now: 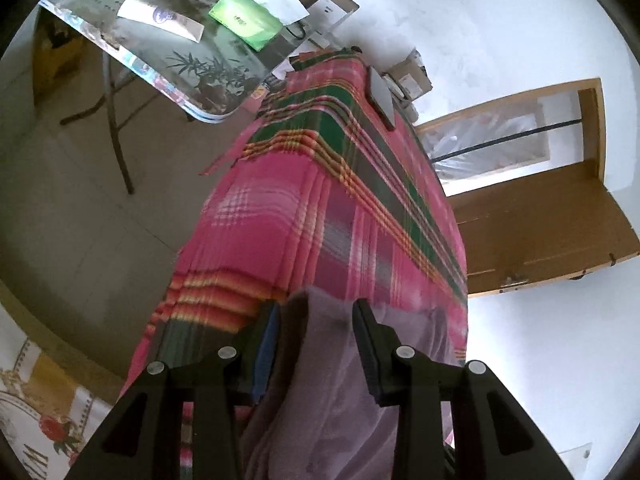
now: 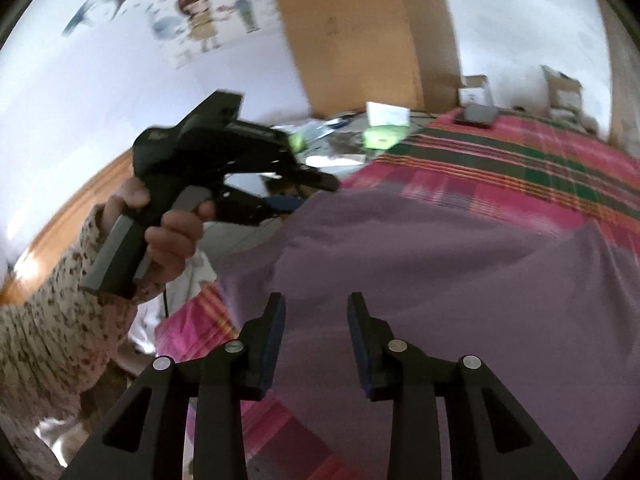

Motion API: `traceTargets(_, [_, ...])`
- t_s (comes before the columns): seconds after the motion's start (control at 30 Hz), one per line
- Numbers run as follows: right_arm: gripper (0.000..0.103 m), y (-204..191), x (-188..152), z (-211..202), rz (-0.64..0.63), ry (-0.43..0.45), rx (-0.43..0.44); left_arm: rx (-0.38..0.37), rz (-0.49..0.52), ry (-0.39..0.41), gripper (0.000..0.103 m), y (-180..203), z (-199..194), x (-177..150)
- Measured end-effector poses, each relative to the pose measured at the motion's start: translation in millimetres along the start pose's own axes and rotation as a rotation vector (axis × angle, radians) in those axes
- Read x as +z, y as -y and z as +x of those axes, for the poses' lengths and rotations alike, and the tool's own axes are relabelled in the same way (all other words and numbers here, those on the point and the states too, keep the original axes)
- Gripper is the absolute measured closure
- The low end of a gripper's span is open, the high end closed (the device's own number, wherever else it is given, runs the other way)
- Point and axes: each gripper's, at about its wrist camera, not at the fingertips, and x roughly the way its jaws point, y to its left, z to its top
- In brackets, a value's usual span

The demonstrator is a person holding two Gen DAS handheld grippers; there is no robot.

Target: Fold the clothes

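A purple garment (image 2: 440, 260) lies spread on a bed with a pink and green plaid sheet (image 2: 500, 160). My right gripper (image 2: 316, 300) hovers open just over the garment's near part, nothing between its fingers. In the right wrist view a hand (image 2: 172, 236) holds my left gripper (image 2: 312, 196) at the garment's far left corner. From the left wrist view, the left gripper (image 1: 316, 308) stands open with a bunched fold of the purple garment (image 1: 320, 380) lying between its fingers, over the edge of the plaid sheet (image 1: 280, 220).
A dark flat phone-like device (image 1: 382, 96) rests on the bed's far end, near cardboard boxes (image 1: 412, 76). A glass-topped table (image 1: 180, 64) with a green packet (image 1: 244, 20) stands beside the bed. A wooden door (image 1: 540, 220) is on the other side. A patterned sleeve (image 2: 60, 300) is at left.
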Motion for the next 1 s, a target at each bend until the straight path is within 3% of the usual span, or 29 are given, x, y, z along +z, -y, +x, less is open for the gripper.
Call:
traceTargets(0.07, [0.070, 7, 1, 0, 0.035, 0.004, -0.002, -0.018, -0.019, -0.025, 0.082, -1, 6, 0])
traceTargets(0.2, [0.070, 13, 1, 1, 0.064, 0.001, 0.002, -0.029, -0.033, -0.036, 0.085, -2, 10, -1])
traceTargets(0.37, [0.070, 16, 2, 7, 0.075, -0.008, 0.004, -0.009, -0.053, 0.036, 0.097, -11, -3, -6])
traceTargets(0.57, [0.070, 18, 0, 10, 0.080, -0.016, -0.003, 0.018, -0.077, 0.124, 0.098, -21, -17, -12])
traceTargets(0.83, [0.070, 14, -1, 14, 0.064, -0.026, -0.006, 0.064, -0.054, 0.123, 0.096, -15, -13, -11])
traceTargets(0.97, [0.069, 8, -1, 12, 0.041, -0.023, 0.001, 0.099, -0.065, 0.150, 0.078, -15, -26, -19])
traceTargets(1.0, [0.069, 7, -1, 11, 0.037, -0.021, 0.003, 0.097, -0.063, 0.154, 0.077, -16, -30, -23])
